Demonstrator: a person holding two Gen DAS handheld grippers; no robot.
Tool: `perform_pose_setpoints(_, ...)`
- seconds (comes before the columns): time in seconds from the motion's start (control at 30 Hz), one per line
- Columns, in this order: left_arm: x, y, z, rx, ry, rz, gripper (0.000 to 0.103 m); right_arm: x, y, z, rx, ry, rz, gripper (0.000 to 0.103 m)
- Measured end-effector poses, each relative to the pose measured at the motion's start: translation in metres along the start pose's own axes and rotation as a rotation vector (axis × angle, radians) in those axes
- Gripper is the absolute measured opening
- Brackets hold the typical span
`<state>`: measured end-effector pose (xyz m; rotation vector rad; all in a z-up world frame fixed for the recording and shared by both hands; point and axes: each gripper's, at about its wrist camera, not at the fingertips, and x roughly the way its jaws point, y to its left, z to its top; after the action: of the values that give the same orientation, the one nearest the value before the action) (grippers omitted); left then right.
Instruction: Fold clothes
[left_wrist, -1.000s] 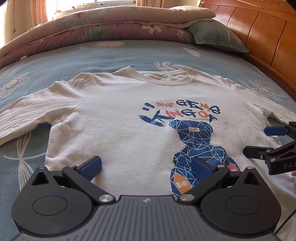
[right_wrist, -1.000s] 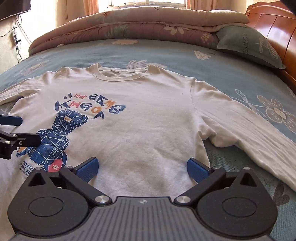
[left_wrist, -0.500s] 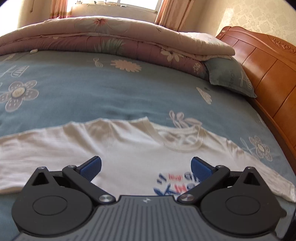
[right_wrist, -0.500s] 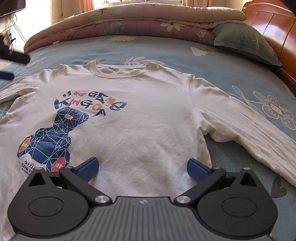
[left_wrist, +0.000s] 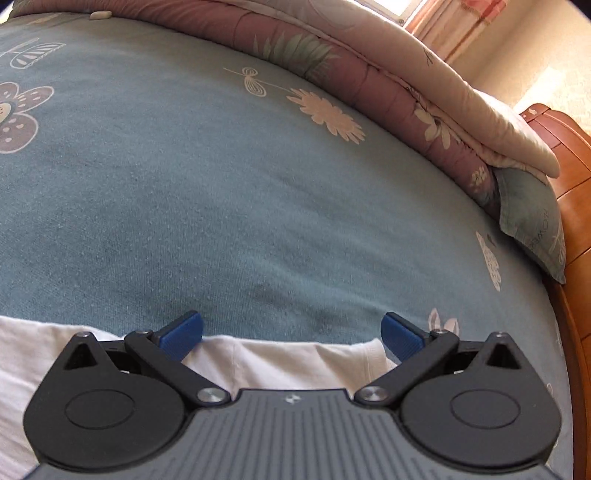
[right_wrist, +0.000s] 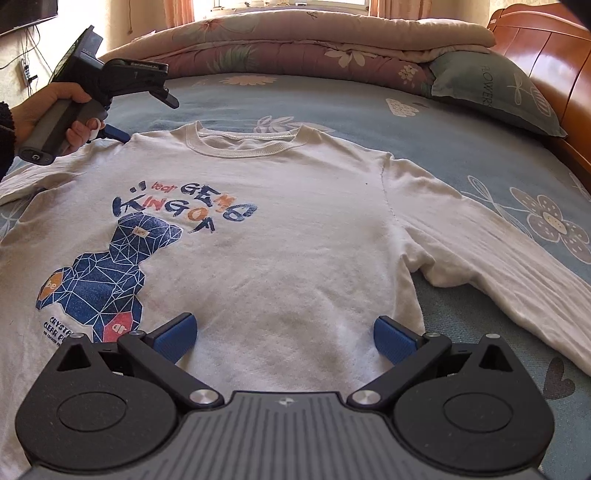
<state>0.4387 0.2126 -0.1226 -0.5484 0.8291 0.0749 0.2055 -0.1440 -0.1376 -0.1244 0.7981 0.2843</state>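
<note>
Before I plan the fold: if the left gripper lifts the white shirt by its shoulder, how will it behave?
The white shirt will probably hang floppy: it lies flat with soft wrinkles. It looks light. The long sleeve would likely trail across the bedsheet. The left gripper is open at that shoulder.

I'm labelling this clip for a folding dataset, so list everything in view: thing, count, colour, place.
White long-sleeved cotton shirt with blue bear print: one, spread flat, front up, mid-bed.
Blue-green floral bedsheet: one, covering the mattress.
Folded pink and cream floral quilt: one, along the far edge of the bed.
Grey-green pillow: one, far right, by the headboard.
Orange-brown wooden headboard: one, right edge.
Left gripper: one, black with blue pads, open, at the shirt's left shoulder.
Left hand: one, gripping the handle.
Right gripper: one, open, over the hem.
</note>
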Motion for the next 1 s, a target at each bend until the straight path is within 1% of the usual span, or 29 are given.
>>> perform_pose_setpoints(0.03, -0.004, 0.0, 0.003, -0.008, 0.003, 0.014, 0.102, 0.0, 0.0, 0.0, 0.0, -0.001, 0.001, 0.103)
perform_pose_setpoints(0.1, -0.019, -0.003, 0.007, 0.018, 0.013, 0.01, 0.102, 0.0, 0.0, 0.0, -0.002, 0.001, 0.001, 0.103)
perform_pose_setpoints(0.2, -0.056, -0.006, 0.007, 0.07, 0.002, -0.02, 0.102, -0.001, 0.001, 0.0, -0.003, 0.004, -0.002, 0.103)
perform_pose_setpoints(0.27, -0.073, 0.001, 0.006, 0.07, 0.033, -0.061, 0.102, -0.001, 0.001, 0.001, -0.002, 0.006, -0.006, 0.103)
perform_pose_setpoints(0.3, -0.073, 0.003, 0.005, 0.063, 0.065, -0.08, 0.102, -0.001, 0.002, 0.001, 0.0, 0.007, -0.008, 0.103)
perform_pose_setpoints(0.37, -0.067, 0.012, -0.001, 0.046, 0.134, -0.097, 0.102, -0.001, 0.002, 0.0, 0.001, 0.006, -0.013, 0.103)
perform_pose_setpoints(0.47, -0.049, 0.022, -0.01, 0.034, 0.145, -0.034, 0.102, -0.001, 0.002, 0.0, 0.004, 0.002, -0.013, 0.103)
perform_pose_setpoints(0.6, -0.029, 0.03, -0.007, -0.001, 0.081, -0.011, 0.102, 0.0, 0.002, 0.0, 0.002, -0.007, -0.009, 0.103)
perform_pose_setpoints(0.63, -0.027, 0.03, -0.002, 0.0, 0.067, 0.016, 0.102, 0.001, 0.002, 0.0, -0.001, -0.01, -0.007, 0.103)
perform_pose_setpoints(0.7, -0.029, 0.03, 0.008, -0.006, 0.062, 0.065, 0.102, 0.001, 0.001, 0.0, -0.004, -0.014, -0.002, 0.103)
perform_pose_setpoints(0.73, -0.035, 0.03, 0.011, -0.008, 0.06, 0.076, 0.102, 0.001, 0.001, 0.0, -0.005, -0.015, 0.0, 0.103)
perform_pose_setpoints(0.93, -0.093, 0.039, 0.025, 0.05, 0.061, 0.092, 0.102, 0.001, 0.002, 0.0, -0.004, -0.015, -0.004, 0.103)
perform_pose_setpoints(1.0, -0.103, 0.052, 0.021, 0.039, 0.079, 0.1, 0.102, 0.001, 0.002, 0.0, -0.001, -0.013, -0.009, 0.103)
